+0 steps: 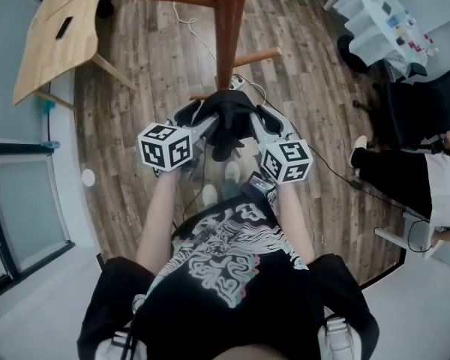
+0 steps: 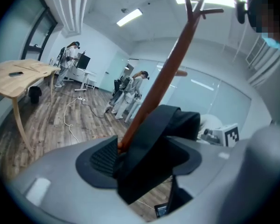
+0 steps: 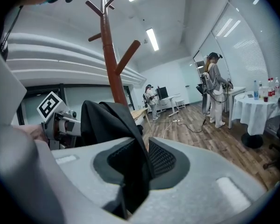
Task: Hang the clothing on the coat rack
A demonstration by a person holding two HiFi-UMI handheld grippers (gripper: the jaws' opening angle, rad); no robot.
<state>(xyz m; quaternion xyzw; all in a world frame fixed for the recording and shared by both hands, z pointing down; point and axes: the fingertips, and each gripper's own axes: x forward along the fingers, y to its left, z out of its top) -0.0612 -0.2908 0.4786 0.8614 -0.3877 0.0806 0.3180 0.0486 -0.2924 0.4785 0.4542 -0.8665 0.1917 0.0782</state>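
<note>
Spanning left to right, bunched black clothing [image 1: 226,120] hung just near of coat rack [image 1: 230,28] pole. Right gripper [image 3: 141,158] pinched it; left gripper [image 2: 139,158] gaped wide, cloth loose between. Table [image 1: 60,32] far left.

Bare left forearm [image 1: 159,220] and right forearm [image 1: 294,217] reach forward side by side, converging. Jaws of left gripper [image 1: 208,122] stand apart, black garment [image 1: 226,115] between them, one pad's ribbed face uncovered. Jaws of right gripper [image 1: 259,122] pinch fold of same garment. Both grippers tilt slightly downward, tips near each other
</note>
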